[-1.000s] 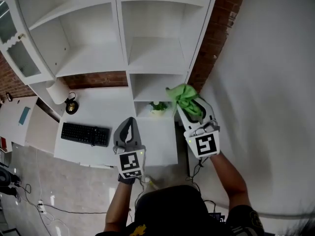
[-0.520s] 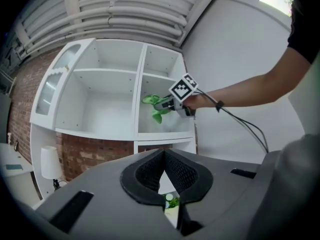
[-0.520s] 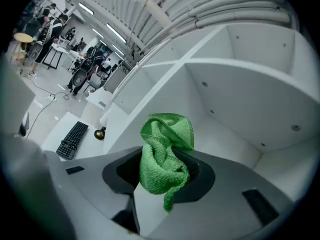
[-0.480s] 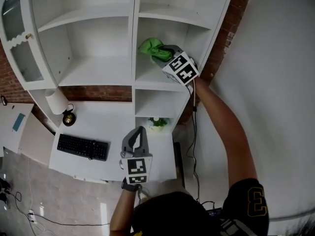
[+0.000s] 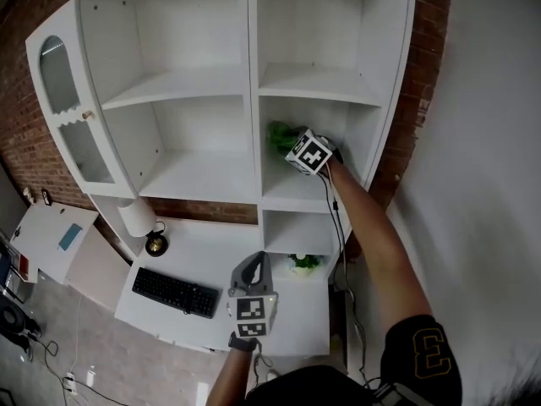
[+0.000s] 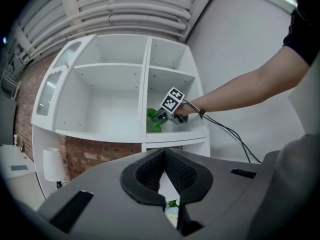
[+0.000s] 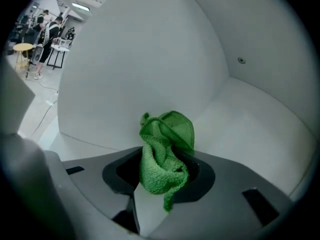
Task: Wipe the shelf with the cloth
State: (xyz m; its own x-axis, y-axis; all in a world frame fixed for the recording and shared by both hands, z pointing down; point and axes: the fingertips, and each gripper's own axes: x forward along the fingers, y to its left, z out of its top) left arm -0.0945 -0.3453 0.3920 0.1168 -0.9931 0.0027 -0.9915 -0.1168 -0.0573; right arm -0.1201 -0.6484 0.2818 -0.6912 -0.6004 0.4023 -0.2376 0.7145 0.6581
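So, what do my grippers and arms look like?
The left gripper and right gripper are grey, each with a white cube of black square markers. A black cable runs along the right arm. The sleeve is black with a yellow 3.

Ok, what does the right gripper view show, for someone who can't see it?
The right hand-held gripper is shut on a bunched green cloth, inside a white shelf. Far left, beyond the shelf, people stand near a stool.

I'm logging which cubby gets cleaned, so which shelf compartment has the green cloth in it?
The second compartment down in the narrow right-hand column: only there does the right gripper hold the green cloth. The compartments around it show no cloth.
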